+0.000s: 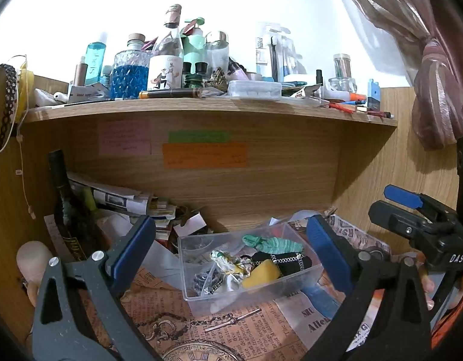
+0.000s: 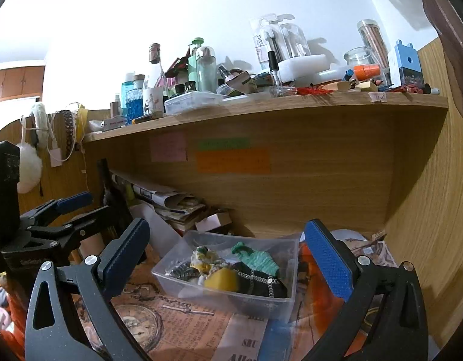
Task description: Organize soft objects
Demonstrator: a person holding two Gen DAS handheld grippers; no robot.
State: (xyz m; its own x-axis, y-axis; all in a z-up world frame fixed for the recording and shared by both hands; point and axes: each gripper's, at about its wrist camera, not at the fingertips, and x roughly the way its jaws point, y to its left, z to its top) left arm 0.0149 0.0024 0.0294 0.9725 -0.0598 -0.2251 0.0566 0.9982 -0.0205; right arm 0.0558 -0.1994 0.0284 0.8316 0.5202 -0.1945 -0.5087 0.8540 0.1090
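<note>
Both my left gripper [image 1: 228, 251] and right gripper [image 2: 228, 254] are hanging wide open, empty, over the clear bin [image 2: 279, 300] — I'm eyeing the squishy, light yellow sponge [image 2: 221, 279] inside; I'd pinch its middle.

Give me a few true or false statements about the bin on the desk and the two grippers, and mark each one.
1. The clear plastic bin holds a green scrunchie and a yellow sponge. True.
2. The left gripper is clamped on the sponge. False: its jaws stand wide open and hold nothing.
3. The right gripper is open and holds nothing. True.
4. The bin sits on the upper shelf among the bottles. False: it sits on the desk below, on newspaper-print paper.
5. Coloured sticky notes are on the back panel under the shelf. True.
</note>
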